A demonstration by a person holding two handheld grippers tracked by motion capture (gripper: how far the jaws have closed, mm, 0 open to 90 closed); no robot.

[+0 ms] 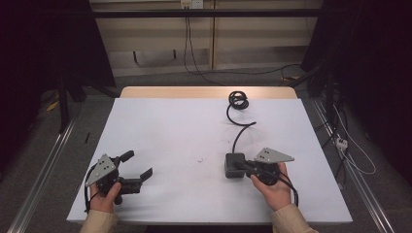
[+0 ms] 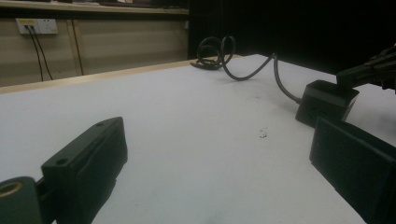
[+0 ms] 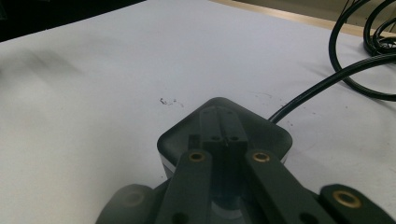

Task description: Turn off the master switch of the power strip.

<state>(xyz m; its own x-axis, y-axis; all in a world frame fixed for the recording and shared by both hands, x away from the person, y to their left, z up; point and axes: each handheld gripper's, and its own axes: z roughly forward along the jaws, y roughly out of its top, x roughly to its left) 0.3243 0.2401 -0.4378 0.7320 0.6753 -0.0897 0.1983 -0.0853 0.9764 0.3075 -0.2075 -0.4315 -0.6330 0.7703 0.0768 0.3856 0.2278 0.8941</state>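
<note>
Right claw (image 1: 241, 166): jaws drawn together over the top of the black power cube (image 1: 234, 165), tips resting on its upper face; whether they pinched anything was not resolvable. Left claw (image 1: 135, 165): jaws spread wide, empty, low over the white counter (image 1: 175, 131) at the near left, well apart from the cube.

Risks, judged: the smooth top offers little purchase, so the claw could slip. Any lift or drag would pull the cable (image 1: 236, 130) taut against its coil (image 1: 238, 99) at the far edge and twist the cube.

Count: two claws, one cube, one cable, one coil, one small scuff mark (image 1: 199, 160) mid-counter.
</note>
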